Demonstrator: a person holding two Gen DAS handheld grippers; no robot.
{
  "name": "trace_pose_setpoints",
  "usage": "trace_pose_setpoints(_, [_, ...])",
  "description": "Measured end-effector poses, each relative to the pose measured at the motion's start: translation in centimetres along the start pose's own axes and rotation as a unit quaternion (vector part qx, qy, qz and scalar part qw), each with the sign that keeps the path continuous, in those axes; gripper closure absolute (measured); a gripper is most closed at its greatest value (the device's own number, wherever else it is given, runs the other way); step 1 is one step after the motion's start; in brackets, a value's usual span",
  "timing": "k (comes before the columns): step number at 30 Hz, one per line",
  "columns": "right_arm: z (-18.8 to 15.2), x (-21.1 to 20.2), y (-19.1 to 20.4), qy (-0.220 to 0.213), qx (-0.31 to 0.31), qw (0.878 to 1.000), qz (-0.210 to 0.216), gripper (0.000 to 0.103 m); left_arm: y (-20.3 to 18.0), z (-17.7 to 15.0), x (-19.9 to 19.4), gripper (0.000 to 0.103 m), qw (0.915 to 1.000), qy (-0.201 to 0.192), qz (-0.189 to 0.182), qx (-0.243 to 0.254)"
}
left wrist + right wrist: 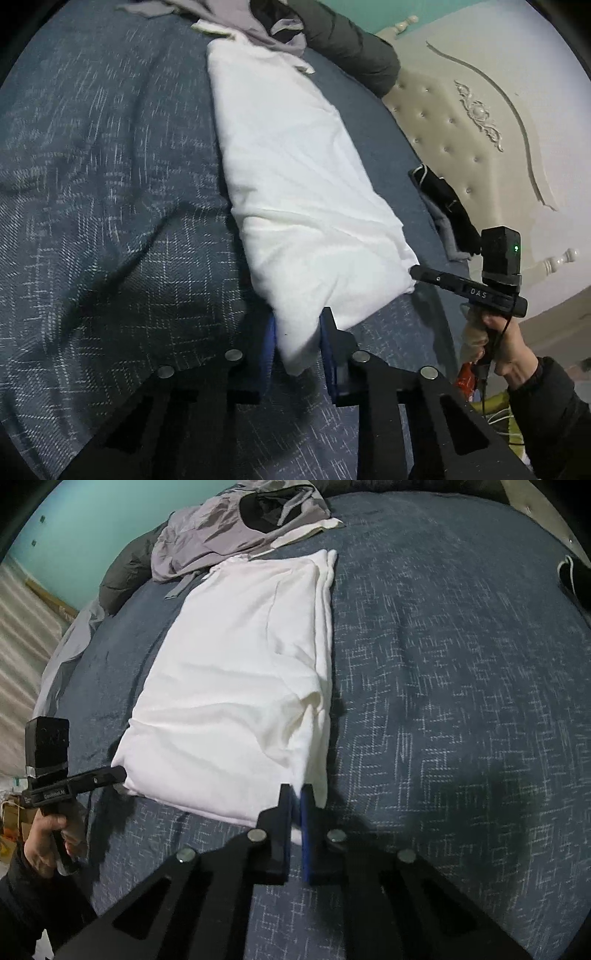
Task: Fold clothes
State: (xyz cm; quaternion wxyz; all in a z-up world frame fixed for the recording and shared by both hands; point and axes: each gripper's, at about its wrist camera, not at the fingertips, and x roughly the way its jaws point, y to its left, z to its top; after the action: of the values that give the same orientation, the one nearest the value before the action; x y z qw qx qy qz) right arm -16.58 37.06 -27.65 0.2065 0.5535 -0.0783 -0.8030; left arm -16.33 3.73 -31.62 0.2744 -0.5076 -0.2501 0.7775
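A white garment [288, 166] [240, 672], folded into a long rectangle, lies flat on the dark blue bedspread [110, 184] [443, 701]. My left gripper [297, 325] has one near corner of it between its blue pads, which press on the cloth. From the right wrist view, the left gripper [120, 773] meets the garment's near-left corner. My right gripper [296, 794] is nearly closed, pinching a thin edge at the near-right corner. In the left wrist view the right gripper [415, 272] touches that other corner. A hand [509, 354] holds its grip.
A crumpled grey garment [207, 535] [229, 14] lies at the white garment's far end, beside a dark padded jacket [351, 48]. A black item with a white cord [450, 206] sits by the cream tufted headboard [480, 129]. Bare bedspread stretches to one side.
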Motion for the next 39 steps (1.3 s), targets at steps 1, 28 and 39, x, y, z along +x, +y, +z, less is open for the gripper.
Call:
trace_pose_setpoints(1, [-0.1,-0.2,0.2,-0.001,-0.005,1.0,0.0,0.1,-0.2,-0.1,-0.2,0.08,1.0,-0.001,-0.002,0.003])
trace_pose_setpoints(28, [3.4,-4.2,1.3,-0.027,-0.047,0.997,-0.053,0.094,-0.2,-1.1,-2.7,0.081,0.9992,-0.021,0.033,0.009])
trace_pose_setpoints(39, [18.4,3.9,14.3,-0.034,-0.173,0.983,-0.048,0.067,0.1,-1.0,-1.4,0.079,0.9985,-0.017,0.05,0.013])
